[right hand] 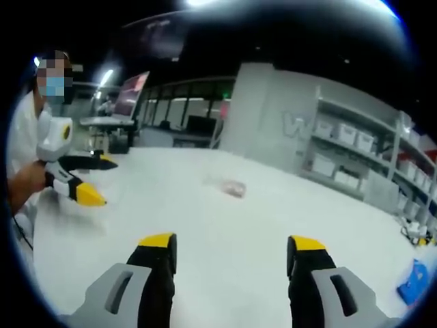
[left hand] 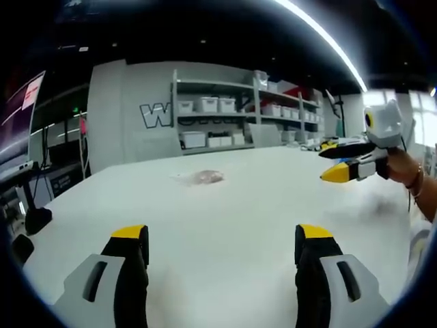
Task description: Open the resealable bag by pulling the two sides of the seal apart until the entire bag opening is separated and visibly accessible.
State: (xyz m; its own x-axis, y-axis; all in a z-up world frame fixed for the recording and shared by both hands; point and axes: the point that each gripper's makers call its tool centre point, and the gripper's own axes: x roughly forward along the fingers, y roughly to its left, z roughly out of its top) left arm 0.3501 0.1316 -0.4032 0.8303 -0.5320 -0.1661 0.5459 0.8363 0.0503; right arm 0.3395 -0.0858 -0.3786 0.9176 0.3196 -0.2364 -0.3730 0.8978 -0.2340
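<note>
- The bag (left hand: 203, 178) (right hand: 231, 186) lies flat on the white table (left hand: 259, 205) (right hand: 225, 225), well ahead of both grippers.
- Left gripper (left hand: 222, 239) and right gripper (right hand: 231, 249) hover with jaws spread, holding nothing.

From my left gripper view the resealable bag (left hand: 203, 178) is small and blurred, so I can't tell whether its seal is parted. A blue object (right hand: 414, 282), perhaps a packet, is cut off at the right gripper view's edge.
</note>
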